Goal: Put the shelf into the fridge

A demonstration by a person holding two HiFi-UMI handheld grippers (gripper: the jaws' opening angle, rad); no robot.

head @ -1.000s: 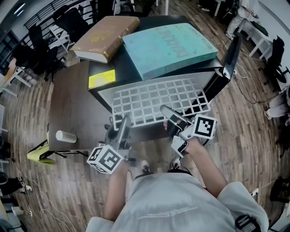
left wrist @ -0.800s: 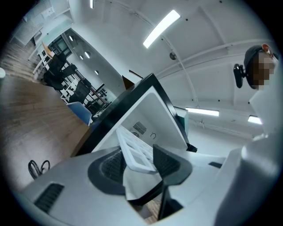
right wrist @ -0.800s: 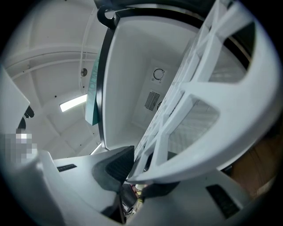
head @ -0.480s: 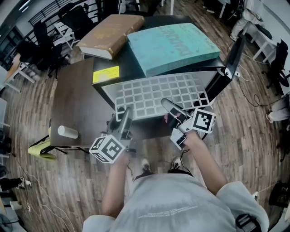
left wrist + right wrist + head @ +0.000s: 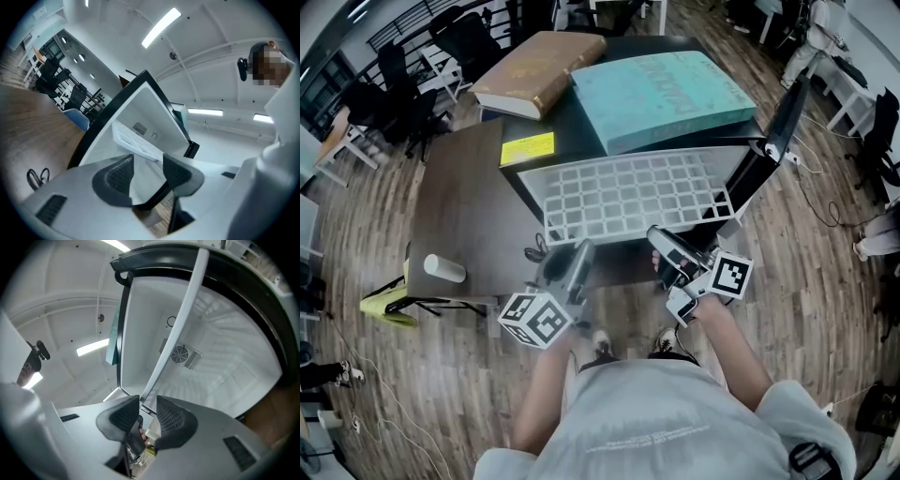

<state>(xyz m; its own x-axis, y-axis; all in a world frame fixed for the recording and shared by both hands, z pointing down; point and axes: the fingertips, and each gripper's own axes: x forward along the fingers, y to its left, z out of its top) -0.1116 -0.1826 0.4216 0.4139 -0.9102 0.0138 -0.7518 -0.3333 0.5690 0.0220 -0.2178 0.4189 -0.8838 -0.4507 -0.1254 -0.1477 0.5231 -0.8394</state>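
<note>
One white wire-grid shelf point(image 5: 628, 192) partly inside small black fridge point(image 5: 567, 131)
Lies level, long axis across the opening; left gripper point(image 5: 146, 159) jaws just widened, nothing between; right gripper point(image 5: 147, 401) jaws apart, unclamped.

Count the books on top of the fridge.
2. A brown book lies at the back left of the fridge top, and a teal book beside it on the right. Others may be hidden.

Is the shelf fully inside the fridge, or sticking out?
Sticking out: in the head view the white grid shelf projects from the open front of the fridge, whose door is swung aside.
</note>
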